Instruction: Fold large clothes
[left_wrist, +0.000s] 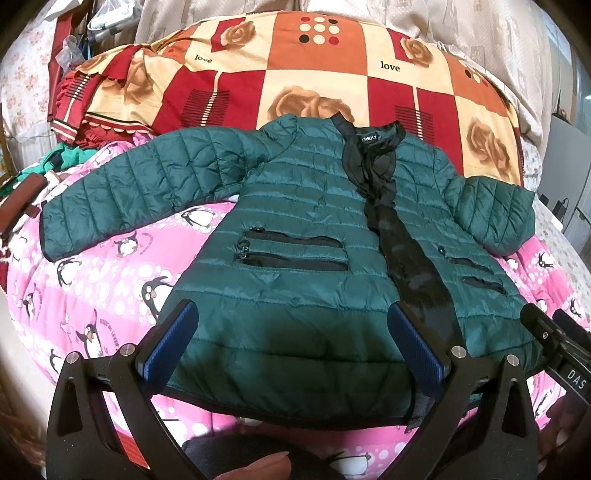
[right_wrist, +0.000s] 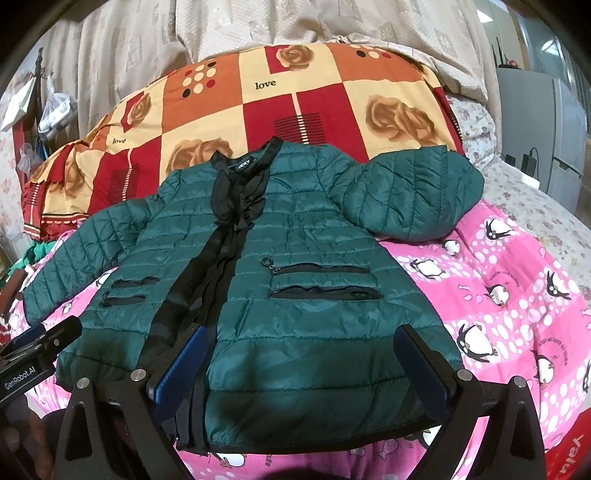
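A dark green quilted jacket (left_wrist: 295, 229) lies flat, front up, on the pink penguin-print blanket (left_wrist: 110, 280), black-lined collar toward the checked rose bedspread (left_wrist: 314, 74). Both the left hand-held gripper (left_wrist: 291, 343) and right hand-held gripper (right_wrist: 299, 365) hover released over its hem.

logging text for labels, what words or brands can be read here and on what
"love": on the checkered rose blanket.
"GenRobot.AI": on the left gripper.
"DAS": on the right gripper, rest cut off.
Jacket neck label: too blurred.
Penguin quilt lettering: too small.
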